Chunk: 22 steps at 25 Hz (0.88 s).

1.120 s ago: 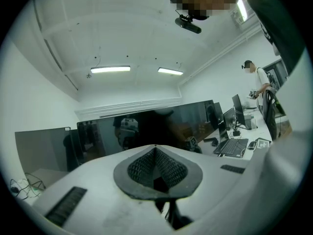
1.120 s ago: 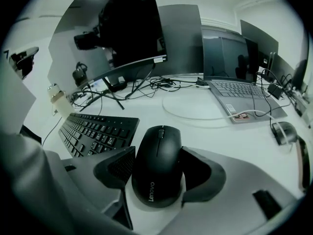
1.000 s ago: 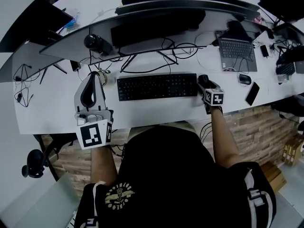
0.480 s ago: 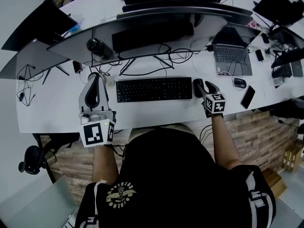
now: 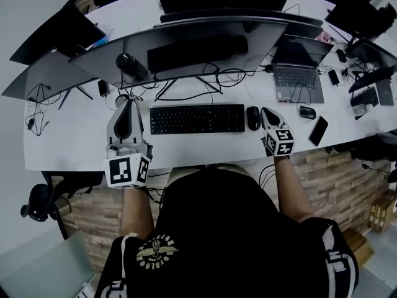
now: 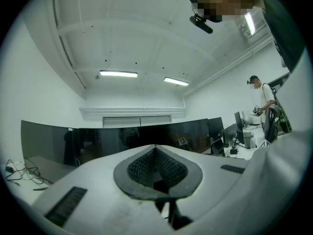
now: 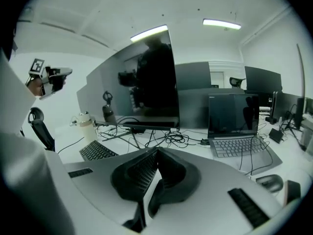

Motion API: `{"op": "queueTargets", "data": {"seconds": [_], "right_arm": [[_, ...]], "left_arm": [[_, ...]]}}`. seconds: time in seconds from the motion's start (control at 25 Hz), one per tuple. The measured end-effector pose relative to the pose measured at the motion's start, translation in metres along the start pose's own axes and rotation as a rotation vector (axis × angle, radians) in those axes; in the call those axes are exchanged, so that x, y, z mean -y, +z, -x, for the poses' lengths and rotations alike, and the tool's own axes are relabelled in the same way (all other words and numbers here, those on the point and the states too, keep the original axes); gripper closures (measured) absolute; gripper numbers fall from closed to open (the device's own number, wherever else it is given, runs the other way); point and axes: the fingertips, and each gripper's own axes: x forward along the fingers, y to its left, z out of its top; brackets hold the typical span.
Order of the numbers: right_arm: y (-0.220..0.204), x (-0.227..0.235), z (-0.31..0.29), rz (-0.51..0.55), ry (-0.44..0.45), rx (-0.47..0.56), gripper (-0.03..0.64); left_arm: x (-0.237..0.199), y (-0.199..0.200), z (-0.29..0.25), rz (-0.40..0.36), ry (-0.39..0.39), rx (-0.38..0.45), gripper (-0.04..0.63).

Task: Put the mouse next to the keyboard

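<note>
Mouse point(image 5: 253, 118) black, oval, beside flat black keyboard point(image 5: 197, 118).

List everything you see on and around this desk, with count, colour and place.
desk: one, white, spanning the view
monitors: at least three, dark, along the far side
keyboard: one, black, desk centre
mouse: one, black, just right of the keyboard
laptop: one, grey, open, right of centre
second mouse: one, black, before the laptop
phone: one, black, right front edge
cables: many, black, behind the keyboard
chair: one, black, lower left
person: one, black shirt, bottom centre
left gripper: one, white, shut and empty, left of the keyboard
right gripper: one, white, jaws just closed, nothing between them, right of the mouse
</note>
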Motion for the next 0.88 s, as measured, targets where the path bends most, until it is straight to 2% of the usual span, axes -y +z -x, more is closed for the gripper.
{"op": "queueTargets", "data": {"seconds": [0.28,0.64,0.88], "right_arm": [[0.057,-0.01,0.033,0.029,0.04,0.141,0.616],[0.154,-0.033,0.09,0.105,0.085,0.369,0.617],[0.203,-0.052,0.13,0.12,0.123,0.481,0.617]], "left_arm": [[-0.001,-0.002,0.01,0.012,0.07,0.004,0.594],[0.016,0.008,0.022,0.006,0.05,0.01,0.594],[0.023,0.017,0.034,-0.009,0.048,0.015,0.594]]}}
